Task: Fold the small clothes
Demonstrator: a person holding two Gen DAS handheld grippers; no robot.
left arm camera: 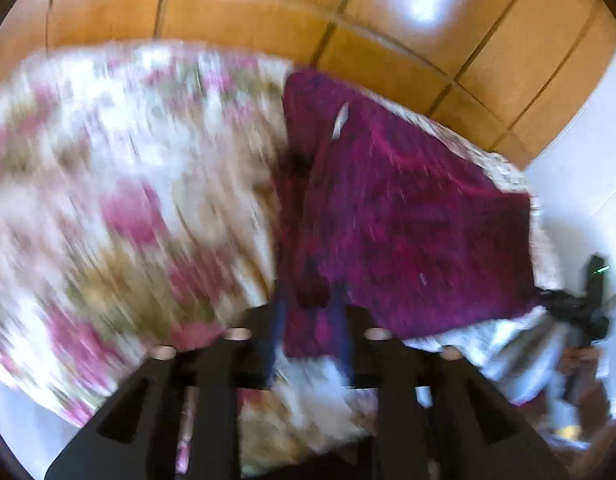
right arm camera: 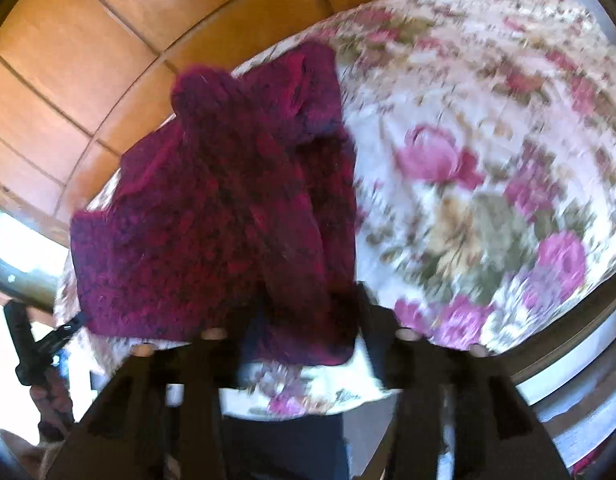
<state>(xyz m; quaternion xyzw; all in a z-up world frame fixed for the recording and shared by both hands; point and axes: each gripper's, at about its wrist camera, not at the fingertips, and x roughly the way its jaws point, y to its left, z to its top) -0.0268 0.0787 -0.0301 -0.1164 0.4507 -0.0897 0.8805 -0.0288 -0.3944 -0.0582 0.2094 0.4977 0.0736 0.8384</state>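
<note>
The small garment (left arm camera: 408, 216) is a dark magenta knit piece, fuzzy, lying on a table covered with a floral tablecloth (left arm camera: 120, 184), cream with pink roses and olive leaves. In my left wrist view the knit sits on the right part of the cloth, reaching to the far edge of the table; a small pale tag or label (left arm camera: 340, 122) shows on its upper part. In my right wrist view the same knit lies on the left part of the cloth, with a lumpy folded portion at the far end.

My left gripper (left arm camera: 308, 312) has its fingers apart with a fold of the knit's near edge between them; the picture is too blurred for me to tell whether the pads press on it. My right gripper (right arm camera: 304, 312) is also parted, with the near edge of the knit lying between and over its fingers; again I cannot tell whether it pinches the fabric.

Each camera catches the other gripper at the side of its frame, held in my hand (right arm camera: 52, 396). Beyond the table lies a floor of orange-brown tiles (left arm camera: 268, 4) with bright glare spots.
</note>
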